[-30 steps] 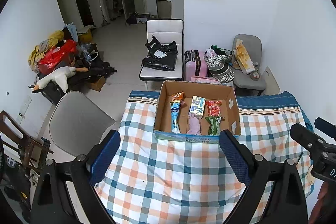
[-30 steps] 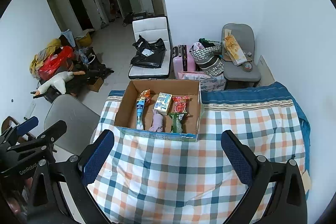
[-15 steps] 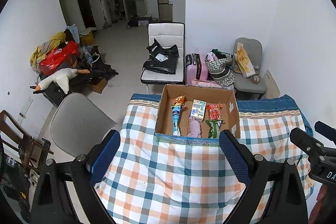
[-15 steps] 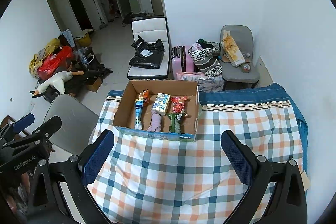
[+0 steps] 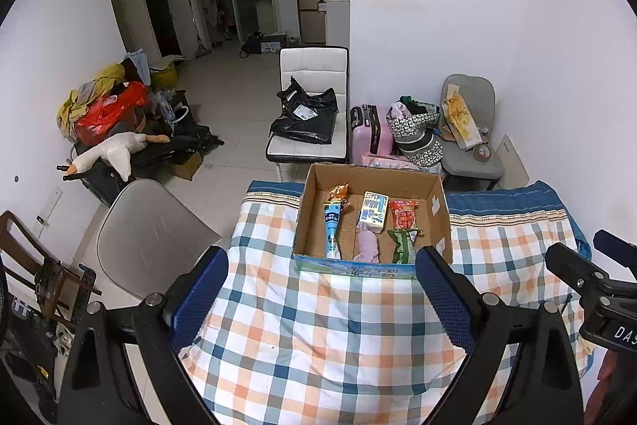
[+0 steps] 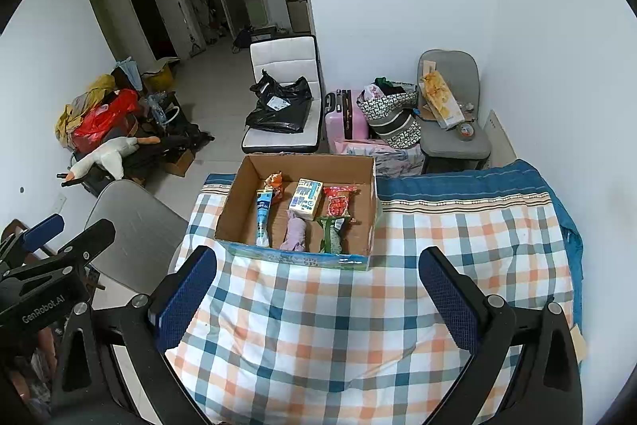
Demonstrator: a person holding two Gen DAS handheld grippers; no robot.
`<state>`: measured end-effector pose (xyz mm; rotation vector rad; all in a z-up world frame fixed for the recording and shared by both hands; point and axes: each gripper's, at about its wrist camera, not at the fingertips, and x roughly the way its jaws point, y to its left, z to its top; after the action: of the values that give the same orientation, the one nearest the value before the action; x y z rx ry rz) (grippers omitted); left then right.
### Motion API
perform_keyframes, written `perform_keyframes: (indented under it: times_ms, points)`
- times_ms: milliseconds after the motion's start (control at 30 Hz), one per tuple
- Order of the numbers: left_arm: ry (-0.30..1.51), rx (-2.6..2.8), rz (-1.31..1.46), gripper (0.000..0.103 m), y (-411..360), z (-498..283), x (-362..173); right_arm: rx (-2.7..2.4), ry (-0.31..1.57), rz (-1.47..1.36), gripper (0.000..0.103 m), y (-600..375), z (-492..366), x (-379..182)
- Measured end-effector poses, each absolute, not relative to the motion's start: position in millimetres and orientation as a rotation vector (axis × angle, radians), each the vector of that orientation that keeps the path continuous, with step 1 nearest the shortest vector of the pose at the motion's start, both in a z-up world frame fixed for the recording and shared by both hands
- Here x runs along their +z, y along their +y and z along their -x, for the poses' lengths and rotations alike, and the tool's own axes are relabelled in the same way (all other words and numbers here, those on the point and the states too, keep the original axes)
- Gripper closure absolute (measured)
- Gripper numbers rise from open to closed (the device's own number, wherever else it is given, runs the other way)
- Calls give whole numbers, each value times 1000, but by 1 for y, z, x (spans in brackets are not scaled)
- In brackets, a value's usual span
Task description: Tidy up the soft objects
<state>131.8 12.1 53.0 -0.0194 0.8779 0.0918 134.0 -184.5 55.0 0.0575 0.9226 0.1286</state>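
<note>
Cardboard box mid-frame on the checked worktop already holds the soft packets; your left hand-held gripper and right hand-held gripper hover spread, empty. Looks finished, or scout another item.

Open cardboard box on checked cloth holds six packets lying flat.

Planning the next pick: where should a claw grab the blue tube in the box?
Take the blue tube mid-body from above, jaws across its narrow width. It lies flat, lengthwise along the box's left wall, with the orange packet at its far end.
</note>
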Motion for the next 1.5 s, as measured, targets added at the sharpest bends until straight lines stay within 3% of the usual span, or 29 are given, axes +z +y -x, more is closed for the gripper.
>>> perform_keyframes:
  times_ms: [1500]
  points:
    - [874,87,19,7,12,-127,57,121,912,-43,0,-186,-130,65]
